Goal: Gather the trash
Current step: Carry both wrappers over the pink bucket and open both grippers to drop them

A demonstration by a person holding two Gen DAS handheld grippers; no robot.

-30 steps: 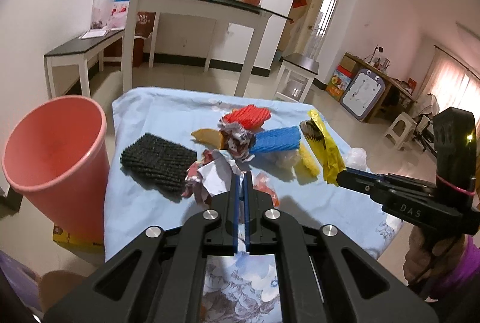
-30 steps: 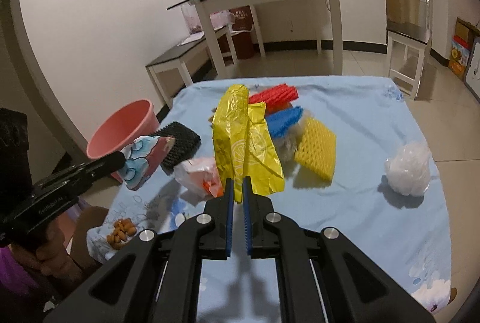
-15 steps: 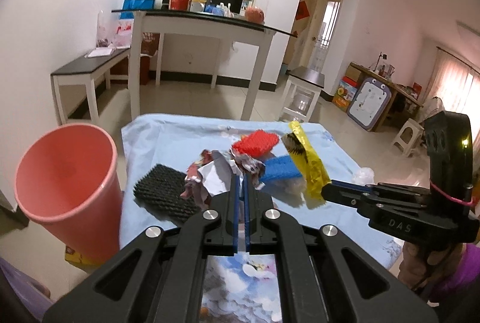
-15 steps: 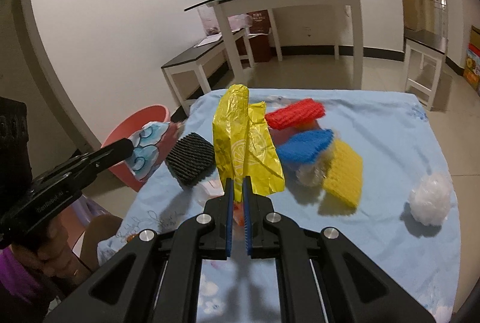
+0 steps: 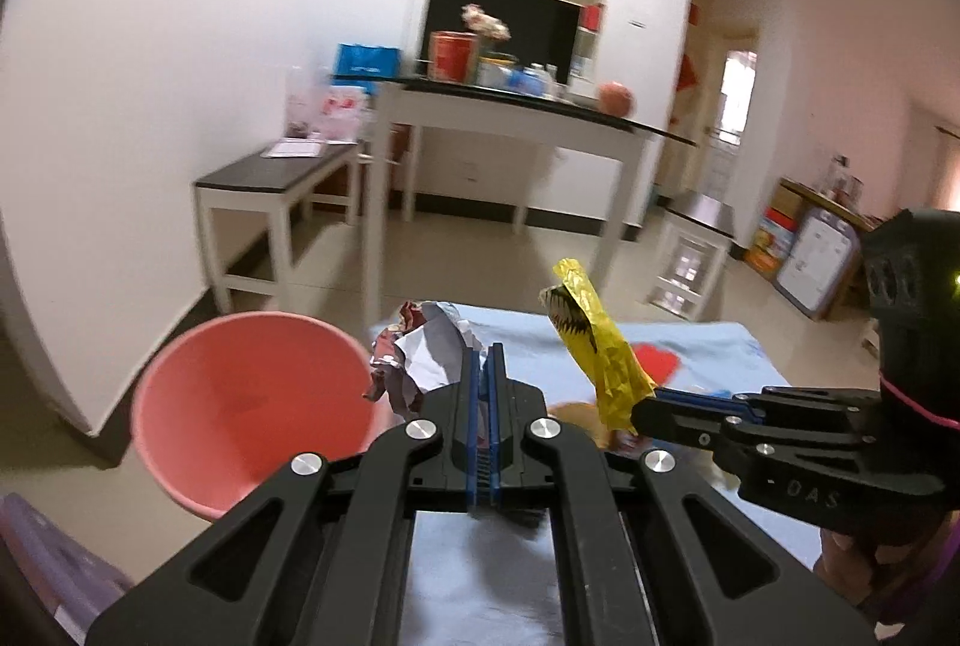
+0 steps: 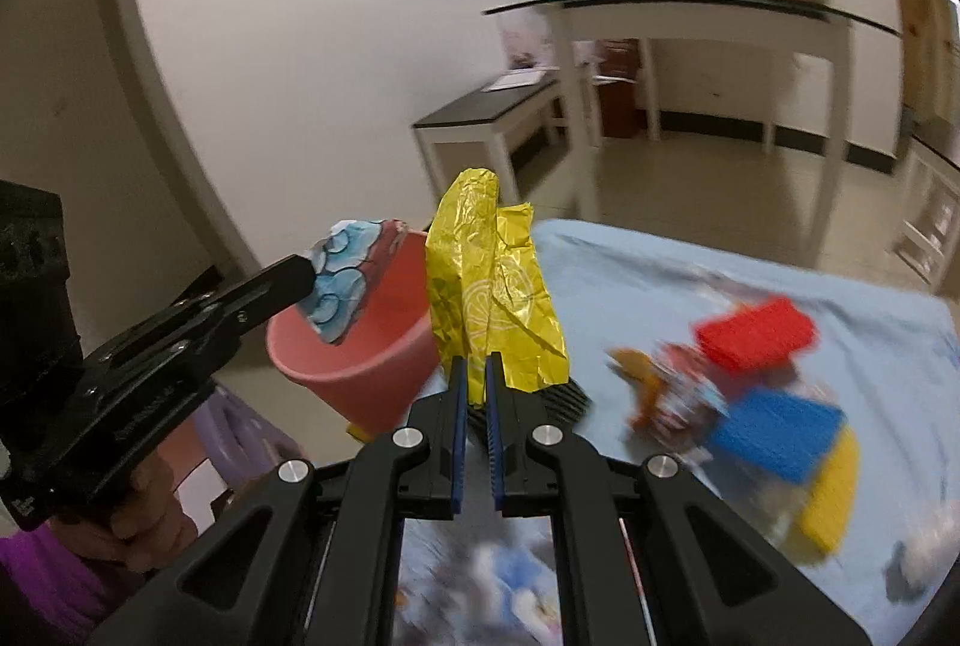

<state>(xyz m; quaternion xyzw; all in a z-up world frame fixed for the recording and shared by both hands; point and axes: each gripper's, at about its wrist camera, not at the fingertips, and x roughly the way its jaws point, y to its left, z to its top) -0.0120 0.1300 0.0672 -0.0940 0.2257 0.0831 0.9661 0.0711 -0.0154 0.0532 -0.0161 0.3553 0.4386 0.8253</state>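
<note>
1. Left tool [image 5: 483, 364] is clamped on a crumpled wrapper [image 5: 420, 358], which sticks up from its tips.
2. Right tool [image 6: 474, 376] pinches a yellow bag [image 6: 492, 298] upright.
3. Pink bin [image 5: 252, 406] stands just beyond both, beside the surface [image 6: 660, 274].
4. Foam pieces [image 6: 756, 334] lie farther right on the surface.

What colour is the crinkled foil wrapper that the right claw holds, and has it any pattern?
Yellow, with a faint lemon-slice print: the crinkled foil wrapper shows best in the right wrist view.
</note>
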